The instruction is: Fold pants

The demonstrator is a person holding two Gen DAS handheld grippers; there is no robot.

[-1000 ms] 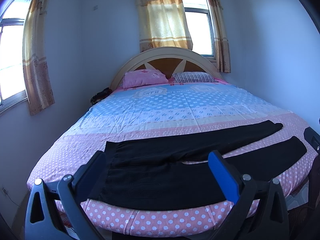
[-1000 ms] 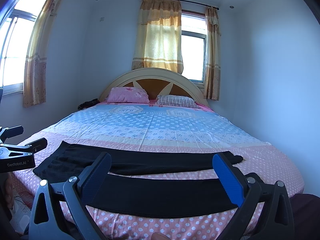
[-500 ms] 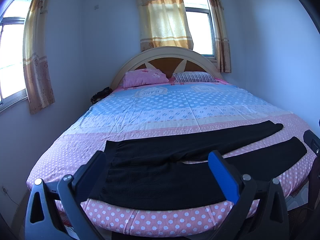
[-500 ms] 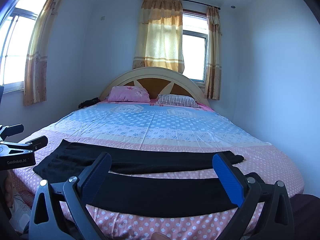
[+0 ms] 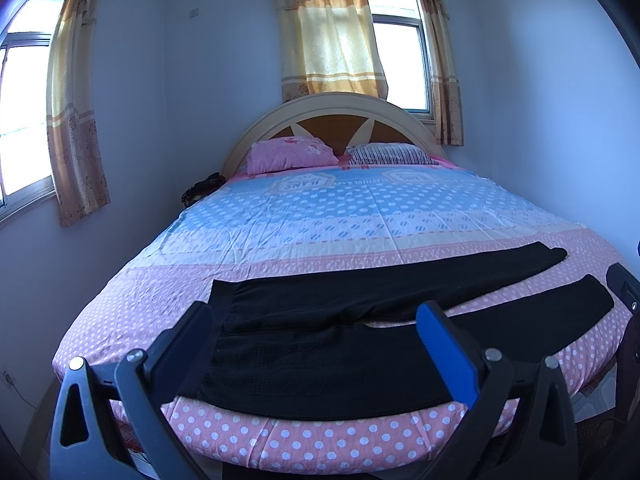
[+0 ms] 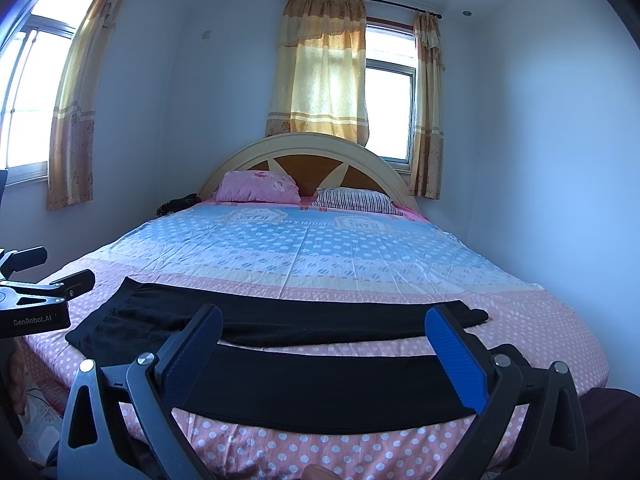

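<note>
Black pants (image 5: 360, 340) flat across foot of bed (image 5: 360, 216), legs splayed, unfolded. I hold left gripper (image 5: 316, 344) and right gripper (image 6: 324, 352) spread, empty, above near edge. I'd pinch waistband and cuff together, lift evenly, lay leg on leg.

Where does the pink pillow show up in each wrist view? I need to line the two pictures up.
Left wrist: the pink fabric pillow sits above centre, left of the striped pillow, against the headboard.
Right wrist: the pink pillow sits left of centre, again left of the striped pillow.
Shared landmark: the arched cream wooden headboard behind both pillows.
</note>
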